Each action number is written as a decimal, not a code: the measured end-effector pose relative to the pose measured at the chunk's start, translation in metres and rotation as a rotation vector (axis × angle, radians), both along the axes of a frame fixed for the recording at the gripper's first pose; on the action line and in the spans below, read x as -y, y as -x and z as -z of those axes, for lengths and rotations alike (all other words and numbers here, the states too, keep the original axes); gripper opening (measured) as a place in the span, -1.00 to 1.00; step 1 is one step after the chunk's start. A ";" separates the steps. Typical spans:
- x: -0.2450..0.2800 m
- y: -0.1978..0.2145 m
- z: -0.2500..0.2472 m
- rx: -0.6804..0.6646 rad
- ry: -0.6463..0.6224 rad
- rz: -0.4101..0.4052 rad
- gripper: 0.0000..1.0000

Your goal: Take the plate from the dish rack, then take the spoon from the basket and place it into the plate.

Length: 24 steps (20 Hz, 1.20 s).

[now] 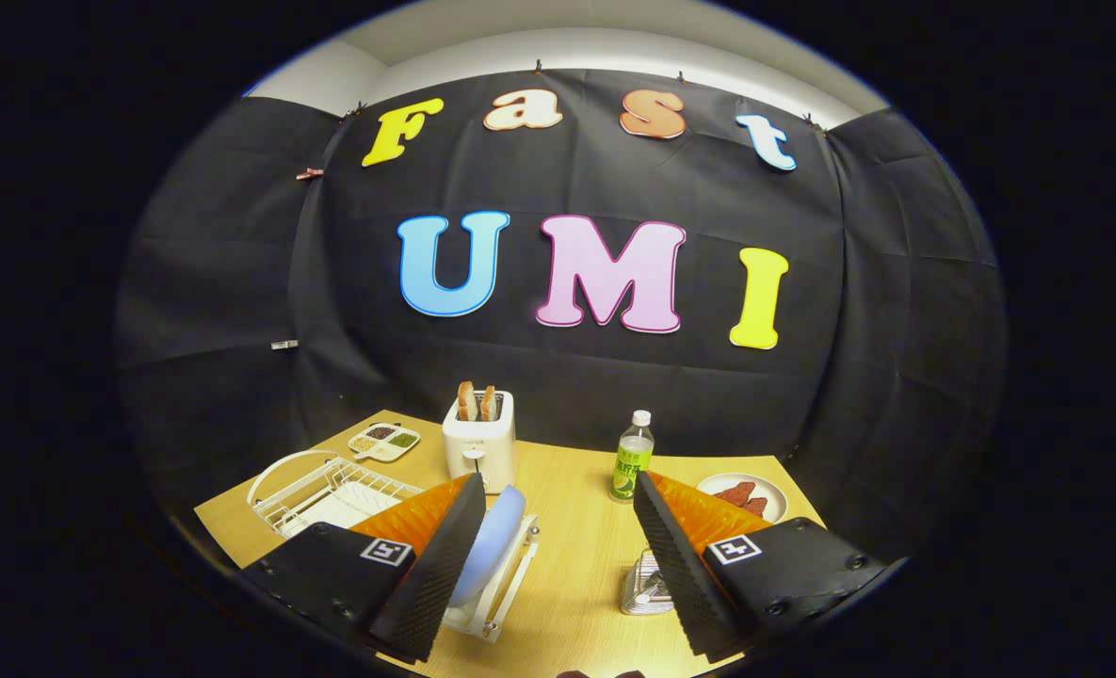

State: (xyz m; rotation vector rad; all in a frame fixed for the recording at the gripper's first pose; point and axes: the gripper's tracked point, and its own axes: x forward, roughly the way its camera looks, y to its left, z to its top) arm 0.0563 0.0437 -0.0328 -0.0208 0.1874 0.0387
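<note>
Your tool (558, 565) is open, its two fingers spread wide with nothing between them, and it hangs above the near part of the table (576, 556). The plate (492, 541) is the first thing to take: it is pale blue, smooth and round, and it stands on its edge in a small white dish rack (501, 593) just beside the left finger (435, 565), which hides part of it. I judge that the main risk is here: the left finger is already very near the rim, so if you go forward without moving to the left first, the finger may push the plate flat or shift the light rack instead of taking the plate between both fingers. The glazed surface will probably be slippery, and a grip on the thin rim only could let the plate turn or fall. Near the right finger (680, 574) stands a small metal basket (647, 584); I cannot tell whether the spoon is in it, because the finger covers it. A careless swing to the right could knock the basket or the green bottle (632, 457) beyond it. Farther away you see a toaster (478, 438) with bread, a larger wire rack (327, 490) on the left, and a dish with food (746, 496) on the right.
</note>
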 end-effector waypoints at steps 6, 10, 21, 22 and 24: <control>-0.035 -0.030 0.038 -0.178 0.020 -0.047 0.96; -0.047 -0.046 0.076 -0.315 0.023 -0.032 0.96; -0.050 -0.063 0.150 -0.624 -0.052 0.130 -0.15; -0.050 -0.063 0.153 -0.638 -0.058 0.144 -0.17; -0.047 -0.062 0.151 -0.653 -0.060 0.189 -0.26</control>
